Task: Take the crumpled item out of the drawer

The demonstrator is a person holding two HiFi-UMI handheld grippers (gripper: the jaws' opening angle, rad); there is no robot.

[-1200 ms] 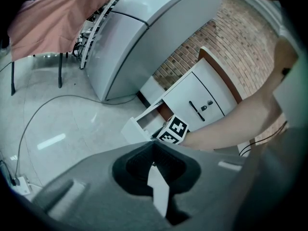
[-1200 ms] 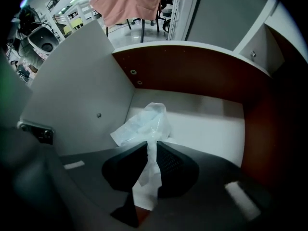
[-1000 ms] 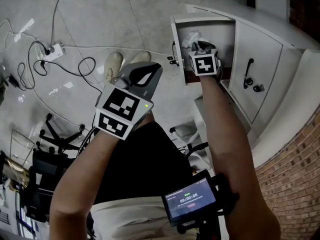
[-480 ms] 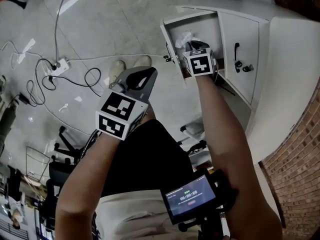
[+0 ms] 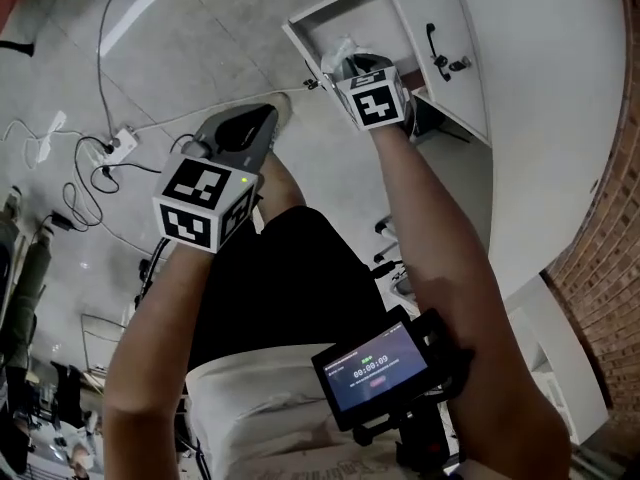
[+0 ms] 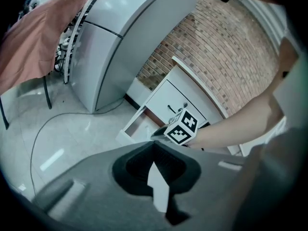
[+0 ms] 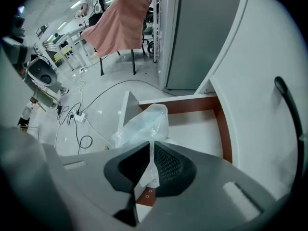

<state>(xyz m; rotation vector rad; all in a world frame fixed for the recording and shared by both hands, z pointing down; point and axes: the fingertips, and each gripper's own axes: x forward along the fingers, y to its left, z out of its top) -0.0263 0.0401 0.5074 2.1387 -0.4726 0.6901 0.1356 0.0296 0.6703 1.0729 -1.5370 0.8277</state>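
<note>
The right gripper (image 7: 151,150) has its fingers closing, pinching the crumpled bag (image 7: 144,123) at the open drawer (image 7: 198,129). The left gripper (image 6: 155,170) has its fingers closed and empty.

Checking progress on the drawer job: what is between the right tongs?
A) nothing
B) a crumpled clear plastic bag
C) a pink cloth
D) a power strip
B: the right tongs are closing on the crumpled plastic bag, pinched between them above the open drawer.
</note>
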